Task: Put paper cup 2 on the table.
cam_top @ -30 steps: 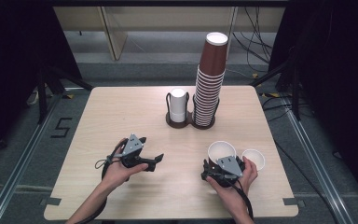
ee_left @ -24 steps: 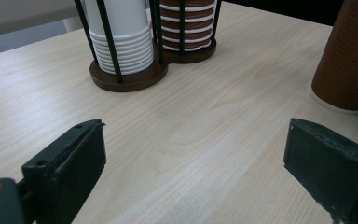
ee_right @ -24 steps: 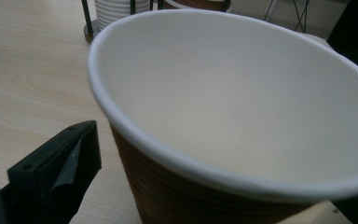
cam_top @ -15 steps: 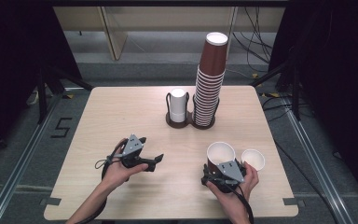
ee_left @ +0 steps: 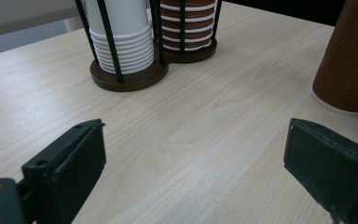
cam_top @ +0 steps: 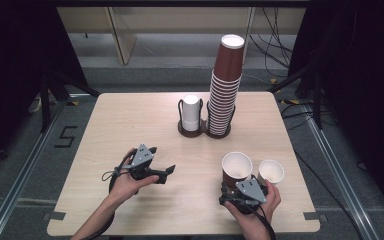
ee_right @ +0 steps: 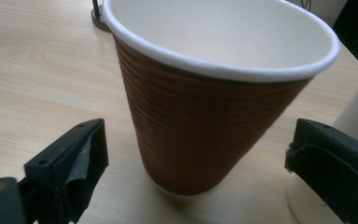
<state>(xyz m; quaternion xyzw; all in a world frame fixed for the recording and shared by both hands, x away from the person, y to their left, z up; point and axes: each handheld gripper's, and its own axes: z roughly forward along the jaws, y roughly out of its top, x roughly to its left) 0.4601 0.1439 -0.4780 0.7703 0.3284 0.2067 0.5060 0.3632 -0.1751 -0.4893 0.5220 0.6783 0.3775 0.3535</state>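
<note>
high view, table: light wood table (cam_top: 130, 130), person's forearms come in from the near edge.
high view, holder: dark two-ring wire cup holder (cam_top: 182, 131) at the far middle of the table; left ring has a short white cup stack (cam_top: 191, 112), right ring a tall brown cup stack (cam_top: 226, 85) leaning slightly right at the top.
high view, loose cups: brown ribbed cup (cam_top: 236, 169) upright, white inside, near the right front; smaller white cup (cam_top: 271, 172) just beside it on its right; can't tell if they touch.
high view, left gripper (cam_top: 167, 171): held in left hand (cam_top: 130, 182) low over the bare table at front left, grey plate on top, jaws point right toward the cups, well apart from them; looks spread.
high view, right gripper (cam_top: 237, 186): held in right hand (cam_top: 257, 205) just in front of the brown cup, jaws point away from the person at the cup's base.
left gripper view, jaws: spread wide, bare wood between them, pinching nothing.
left gripper view, beyond: holder base with white stack at upper left, brown stack behind it, brown cup's lower wall at the right edge.
right gripper view, jaws: spread wide, brown cup between them, gap on both sides, pads not touching it.
right gripper view, cups: brown cup stands on the table, looks tilted in frame; white cup at the right edge behind the right jaw.
</note>
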